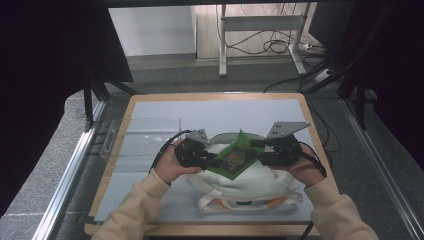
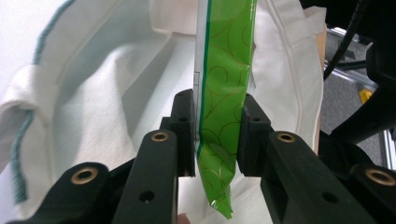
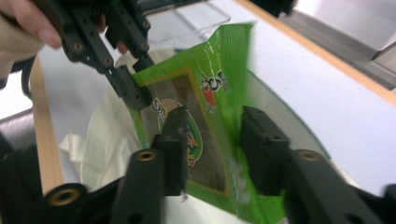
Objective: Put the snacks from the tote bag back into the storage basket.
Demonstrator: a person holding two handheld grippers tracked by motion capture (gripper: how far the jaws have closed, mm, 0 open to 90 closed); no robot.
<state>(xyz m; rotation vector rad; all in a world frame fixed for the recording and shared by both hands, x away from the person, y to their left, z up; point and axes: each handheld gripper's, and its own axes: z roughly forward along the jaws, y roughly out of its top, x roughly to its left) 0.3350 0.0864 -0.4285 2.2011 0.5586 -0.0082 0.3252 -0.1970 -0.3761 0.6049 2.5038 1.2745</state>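
Above the white cloth bag (image 1: 250, 182) on the tabletop (image 1: 165, 107), the green snack packet (image 1: 235, 157) is clamped in the left tool (image 2: 218, 135), while the right tool (image 3: 212, 151) stands apart, packet between its jaws.

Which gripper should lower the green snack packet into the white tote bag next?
Left, probably. The left gripper is clamped on the green snack packet above the white tote bag; the right gripper stands open around the packet without pressing it.

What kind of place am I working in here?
Probably a lab or recording workspace: a wood-edged table framed by metal rails, loose cables on the floor behind, and dark curtains at both sides.
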